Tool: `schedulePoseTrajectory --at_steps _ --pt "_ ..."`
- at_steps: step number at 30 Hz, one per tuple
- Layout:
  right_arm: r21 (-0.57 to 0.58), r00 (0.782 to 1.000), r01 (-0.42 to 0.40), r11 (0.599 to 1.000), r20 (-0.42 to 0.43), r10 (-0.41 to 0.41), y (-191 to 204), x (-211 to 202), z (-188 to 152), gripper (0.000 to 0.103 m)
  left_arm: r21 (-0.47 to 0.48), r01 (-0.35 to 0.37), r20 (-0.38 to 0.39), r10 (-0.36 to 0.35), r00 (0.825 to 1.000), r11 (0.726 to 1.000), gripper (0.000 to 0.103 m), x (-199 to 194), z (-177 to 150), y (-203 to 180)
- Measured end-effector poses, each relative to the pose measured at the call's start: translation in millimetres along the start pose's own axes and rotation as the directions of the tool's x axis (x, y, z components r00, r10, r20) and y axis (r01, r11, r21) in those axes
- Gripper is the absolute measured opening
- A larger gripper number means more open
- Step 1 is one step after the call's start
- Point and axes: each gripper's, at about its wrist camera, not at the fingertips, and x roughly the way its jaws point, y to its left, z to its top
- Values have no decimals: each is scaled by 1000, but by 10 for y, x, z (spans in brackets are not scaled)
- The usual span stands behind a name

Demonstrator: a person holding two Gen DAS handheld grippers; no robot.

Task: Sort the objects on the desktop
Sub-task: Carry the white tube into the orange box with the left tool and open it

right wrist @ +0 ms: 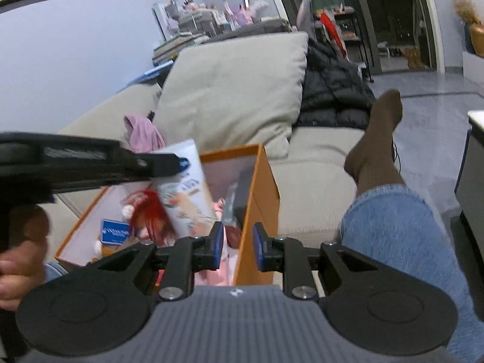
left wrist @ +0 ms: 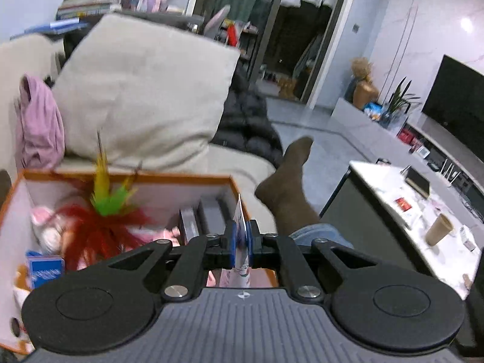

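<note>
My left gripper (left wrist: 241, 243) is shut on a thin white printed packet (left wrist: 241, 227), seen edge-on, and holds it over the open orange box (left wrist: 127, 176) on the sofa. In the right wrist view the same packet (right wrist: 184, 193) hangs tilted from the left gripper (right wrist: 181, 163) above the box (right wrist: 260, 187). My right gripper (right wrist: 238, 246) is open and empty, with its jaws on either side of the box's right wall. The box holds a red, yellow and green feather toy (left wrist: 103, 211), a blue card pack (left wrist: 45, 269), grey boxes (left wrist: 205, 214) and pink soft items.
A large beige cushion (left wrist: 145, 99), pink cloth (left wrist: 39, 124) and a black jacket (left wrist: 248, 127) lie on the sofa. The person's leg in jeans and a brown sock (right wrist: 375, 145) stretches to the right. A white table (left wrist: 423, 220) with a paper cup (left wrist: 438, 230) stands at right.
</note>
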Motion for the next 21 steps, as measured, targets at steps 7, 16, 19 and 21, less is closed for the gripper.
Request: schedulePoseTrajectory --at_steps 7,16,19,21 --pt "-7 999 -6 1000 -45 6 -34 163 -72 23 -31 0 -53 -2 999 1000 7 371 -135 71" --pt "-14 997 9 1000 -73 -10 -19 235 -108 25 -19 12 -109 -14 994 1000 6 406 -265 54" --pt "-23 997 16 1000 -71 -17 18 199 -103 25 -24 8 -128 -11 992 1000 6 368 -252 46" --pt "-34 998 17 999 -65 -20 55 147 -99 25 -29 3 -125 -7 992 1000 8 307 -234 47"
